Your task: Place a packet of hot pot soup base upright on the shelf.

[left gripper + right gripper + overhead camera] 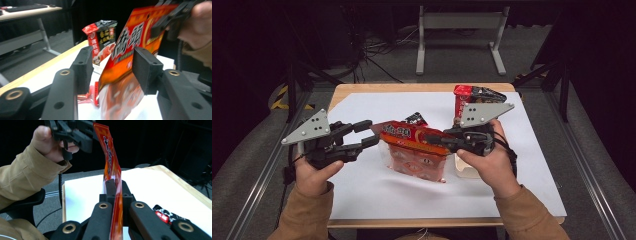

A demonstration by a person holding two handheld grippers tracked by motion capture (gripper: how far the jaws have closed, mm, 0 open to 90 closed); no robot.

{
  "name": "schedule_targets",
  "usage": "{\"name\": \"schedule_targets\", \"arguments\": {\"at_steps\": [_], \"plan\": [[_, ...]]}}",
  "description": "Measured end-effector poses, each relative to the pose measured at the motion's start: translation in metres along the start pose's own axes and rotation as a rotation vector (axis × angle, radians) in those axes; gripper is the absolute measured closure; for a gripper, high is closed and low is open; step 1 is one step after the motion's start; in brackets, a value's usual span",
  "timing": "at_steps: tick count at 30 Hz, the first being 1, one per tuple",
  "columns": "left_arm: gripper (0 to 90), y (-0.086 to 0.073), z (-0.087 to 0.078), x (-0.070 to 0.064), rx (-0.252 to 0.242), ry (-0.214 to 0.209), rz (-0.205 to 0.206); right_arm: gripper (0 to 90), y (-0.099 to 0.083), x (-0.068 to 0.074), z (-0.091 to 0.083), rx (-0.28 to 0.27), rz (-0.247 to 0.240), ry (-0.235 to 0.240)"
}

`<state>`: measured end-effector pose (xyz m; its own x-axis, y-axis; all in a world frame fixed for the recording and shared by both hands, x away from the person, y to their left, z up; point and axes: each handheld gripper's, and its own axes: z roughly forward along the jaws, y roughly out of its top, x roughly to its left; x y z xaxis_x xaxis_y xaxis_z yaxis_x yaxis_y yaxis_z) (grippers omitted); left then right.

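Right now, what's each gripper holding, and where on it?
The right gripper is shut on the orange snack bag, clamping its top edge. The left gripper holds nothing: its jaws stand open around the bag's other end.

1. The white sheet [377, 190] lies on the wooden table [422, 87].
2. The snack bag [414, 150] is held above the sheet's middle, between the two grippers.
3. The left gripper [371, 132] is at the bag's left edge, one jaw either side of it.
4. The right gripper [432, 140] is clamped on the bag's right part.
5. A second packet [472, 97] stands behind the right gripper, near the table's far edge.
6. A third packet [414, 119] lies just behind the bag.
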<state>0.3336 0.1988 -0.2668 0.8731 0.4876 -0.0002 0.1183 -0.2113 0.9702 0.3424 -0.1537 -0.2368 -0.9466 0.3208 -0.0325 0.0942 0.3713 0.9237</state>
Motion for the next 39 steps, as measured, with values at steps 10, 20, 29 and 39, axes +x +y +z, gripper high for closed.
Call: {"name": "schedule_targets", "arguments": {"at_steps": [10,20,29,39], "plan": [[42.7,-0.008,0.004,0.012,0.027,0.041,-0.02,89.8,0.024,-0.008,-0.024,0.005,0.014,-0.057],[39.3,-0.016,0.01,0.022,0.086,0.057,-0.051,89.8,0.043,-0.015,-0.042,0.006,0.023,-0.091],[37.3,-0.027,0.016,0.035,0.135,0.095,-0.071,89.7,0.049,-0.022,-0.056,0.019,0.039,-0.119],[36.2,-0.045,0.02,0.055,0.159,0.129,-0.09,89.7,0.05,-0.031,-0.079,0.019,0.036,-0.188]]}}
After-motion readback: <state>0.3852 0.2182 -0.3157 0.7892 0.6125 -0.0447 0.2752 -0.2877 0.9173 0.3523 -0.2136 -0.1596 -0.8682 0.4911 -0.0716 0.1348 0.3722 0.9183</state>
